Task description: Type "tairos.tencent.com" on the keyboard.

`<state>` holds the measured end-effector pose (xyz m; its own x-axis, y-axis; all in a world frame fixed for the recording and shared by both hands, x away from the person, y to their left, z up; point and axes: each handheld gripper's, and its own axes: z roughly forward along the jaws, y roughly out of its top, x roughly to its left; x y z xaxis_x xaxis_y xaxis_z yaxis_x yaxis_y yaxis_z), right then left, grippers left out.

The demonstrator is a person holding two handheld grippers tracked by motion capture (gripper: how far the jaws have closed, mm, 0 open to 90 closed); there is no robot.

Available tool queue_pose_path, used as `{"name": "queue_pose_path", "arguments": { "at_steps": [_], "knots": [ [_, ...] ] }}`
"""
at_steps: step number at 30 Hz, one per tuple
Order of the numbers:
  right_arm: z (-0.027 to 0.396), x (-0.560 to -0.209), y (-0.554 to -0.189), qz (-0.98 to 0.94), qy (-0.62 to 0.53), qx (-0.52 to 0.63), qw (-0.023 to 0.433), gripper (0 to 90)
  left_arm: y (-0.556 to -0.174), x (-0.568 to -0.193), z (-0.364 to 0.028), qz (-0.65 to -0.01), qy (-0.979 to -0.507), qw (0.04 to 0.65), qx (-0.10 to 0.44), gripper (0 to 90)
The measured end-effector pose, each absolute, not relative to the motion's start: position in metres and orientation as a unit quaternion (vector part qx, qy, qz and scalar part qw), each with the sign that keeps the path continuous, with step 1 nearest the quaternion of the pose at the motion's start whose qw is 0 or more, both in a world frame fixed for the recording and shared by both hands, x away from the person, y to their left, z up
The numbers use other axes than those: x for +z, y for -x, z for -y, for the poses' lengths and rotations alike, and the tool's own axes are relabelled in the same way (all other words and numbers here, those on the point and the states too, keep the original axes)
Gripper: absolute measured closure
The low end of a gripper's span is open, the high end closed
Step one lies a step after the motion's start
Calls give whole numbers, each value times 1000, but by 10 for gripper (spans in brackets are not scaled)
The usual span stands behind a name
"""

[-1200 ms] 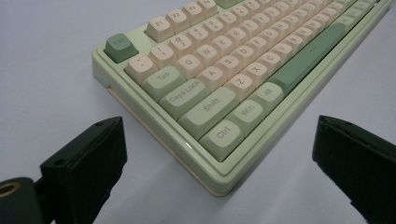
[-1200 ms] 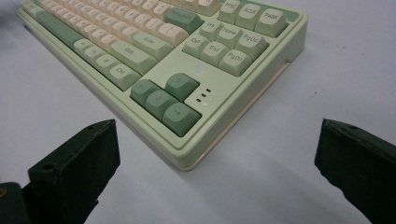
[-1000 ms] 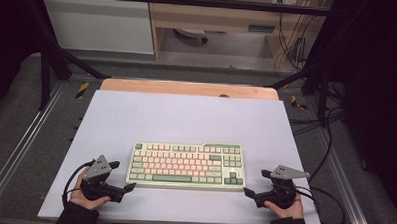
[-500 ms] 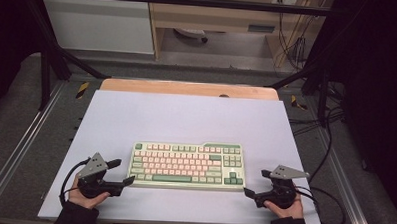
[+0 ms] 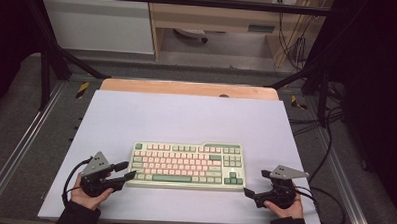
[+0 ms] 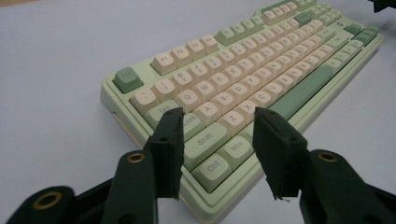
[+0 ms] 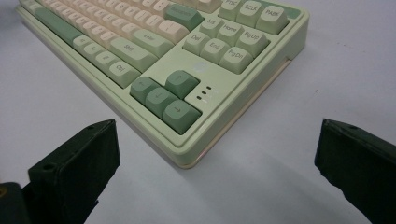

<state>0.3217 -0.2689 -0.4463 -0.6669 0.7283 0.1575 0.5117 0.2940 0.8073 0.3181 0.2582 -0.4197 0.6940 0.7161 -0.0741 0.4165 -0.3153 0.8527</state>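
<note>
From the high view we see the keyboard (image 5: pixel 187 165) lying flat on the pale table (image 5: pixel 186 116), with our left gripper (image 5: pixel 124 171) at its near-left corner and our right gripper (image 5: pixel 248 194) just off its near-right corner.

The left gripper view gives us what the high view cannot: the left gripper (image 6: pixel 217 140) has its jaws partly closed, straddling the corner where the Ctrl, Win and Shift keys sit. The keyboard's corner lies between the fingers (image 6: pixel 170 140), yet we cannot tell whether they press on it.

The right gripper view shows the right gripper (image 7: pixel 217 163) with its jaws spread wide, holding nothing. The keyboard's arrow-key corner lies just ahead of and between the fingers (image 7: pixel 88 158), clear of both.

Against the earlier frames, our left jaws have just been closing around that corner. The keyboard and our right gripper stand as before.
</note>
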Motion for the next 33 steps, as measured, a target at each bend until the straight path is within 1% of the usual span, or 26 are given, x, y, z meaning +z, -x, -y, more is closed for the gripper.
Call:
{"name": "queue_pose_path", "arguments": {
  "at_steps": [16, 21, 33],
  "knots": [
    [268, -447, -322, -797, -388, 446, 121, 6, -318, -415, -239, -356, -798, 461, 155, 852],
    [268, -447, -322, -797, -388, 447, 121, 6, -318, -414, -235, -356, -798, 460, 154, 896],
    [268, -447, -322, -798, -388, 445, 119, 6, -322, -406, -215, -357, -801, 456, 154, 899]
  ]
}}
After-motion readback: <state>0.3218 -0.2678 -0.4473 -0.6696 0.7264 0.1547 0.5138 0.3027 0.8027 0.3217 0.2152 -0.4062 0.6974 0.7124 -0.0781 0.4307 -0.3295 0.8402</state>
